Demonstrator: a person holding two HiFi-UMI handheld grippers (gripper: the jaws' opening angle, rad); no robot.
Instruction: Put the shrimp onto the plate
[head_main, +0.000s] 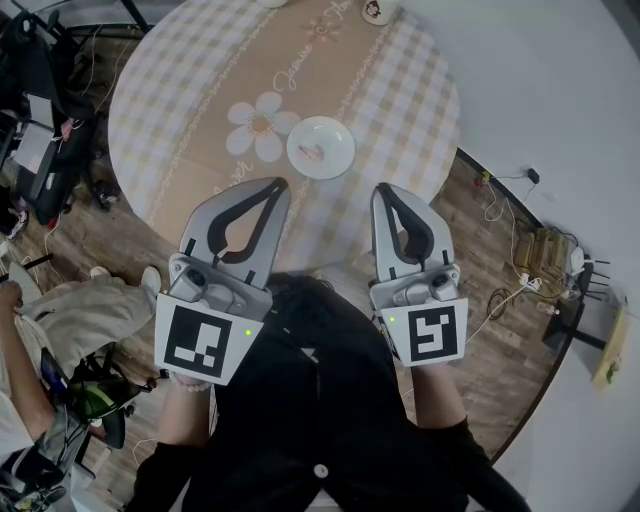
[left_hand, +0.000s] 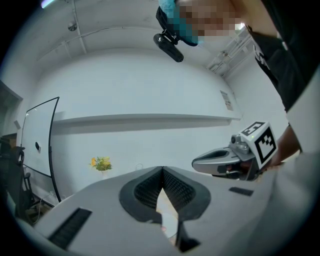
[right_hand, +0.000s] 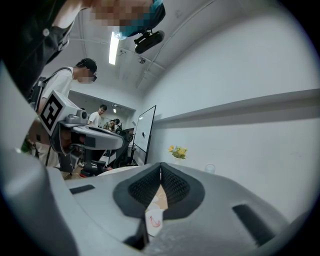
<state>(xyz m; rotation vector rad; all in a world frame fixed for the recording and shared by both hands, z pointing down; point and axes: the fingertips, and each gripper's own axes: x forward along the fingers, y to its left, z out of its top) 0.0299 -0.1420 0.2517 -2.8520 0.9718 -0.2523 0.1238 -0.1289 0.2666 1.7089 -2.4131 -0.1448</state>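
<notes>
A small white plate (head_main: 320, 147) sits on the round checked table (head_main: 400, 90), and a pinkish shrimp (head_main: 312, 153) lies in it. My left gripper (head_main: 277, 184) and right gripper (head_main: 384, 189) hover side by side over the table's near edge, short of the plate, both shut and empty. In the left gripper view the jaws (left_hand: 162, 169) meet at the tips, and a slice of the plate (left_hand: 170, 227) shows through the gap below. The right gripper (right_hand: 160, 165) is likewise shut, with the plate (right_hand: 152, 212) and the shrimp (right_hand: 155, 222) seen under its jaws.
A cup (head_main: 377, 10) stands at the table's far edge, near a vase of yellow flowers (right_hand: 177, 151). A daisy print (head_main: 258, 125) marks the cloth left of the plate. Seated people and gear crowd the left; cables and a power strip (head_main: 545, 255) lie on the wooden floor at right.
</notes>
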